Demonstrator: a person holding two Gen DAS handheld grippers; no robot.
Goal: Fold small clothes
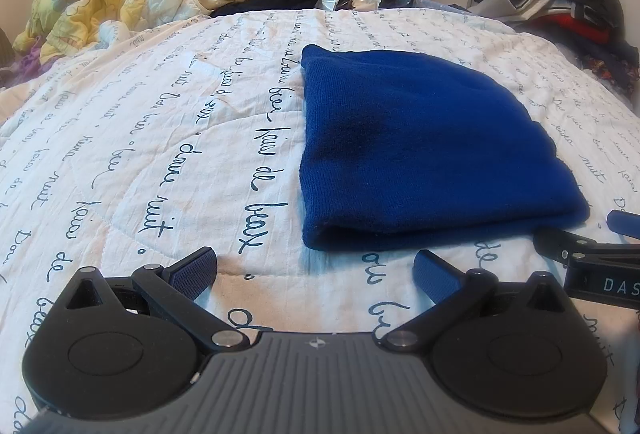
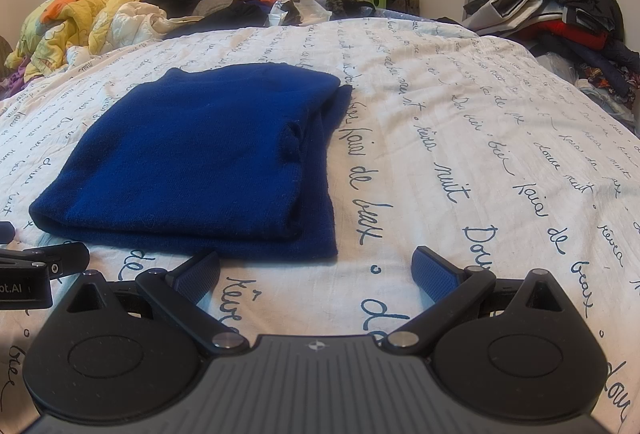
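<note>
White quilt [image 1: 168, 138] printed with script spread over bed, folded blue garment [image 2: 200, 162] laid flat on it, left gripper [image 1: 316, 270] and right gripper [image 2: 316, 270] held nearside, jaws apart, nothing gripped.

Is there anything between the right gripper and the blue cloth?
No. In the right wrist view, only bare quilt with printed writing lies between the open right gripper and the folded blue cloth.
</note>
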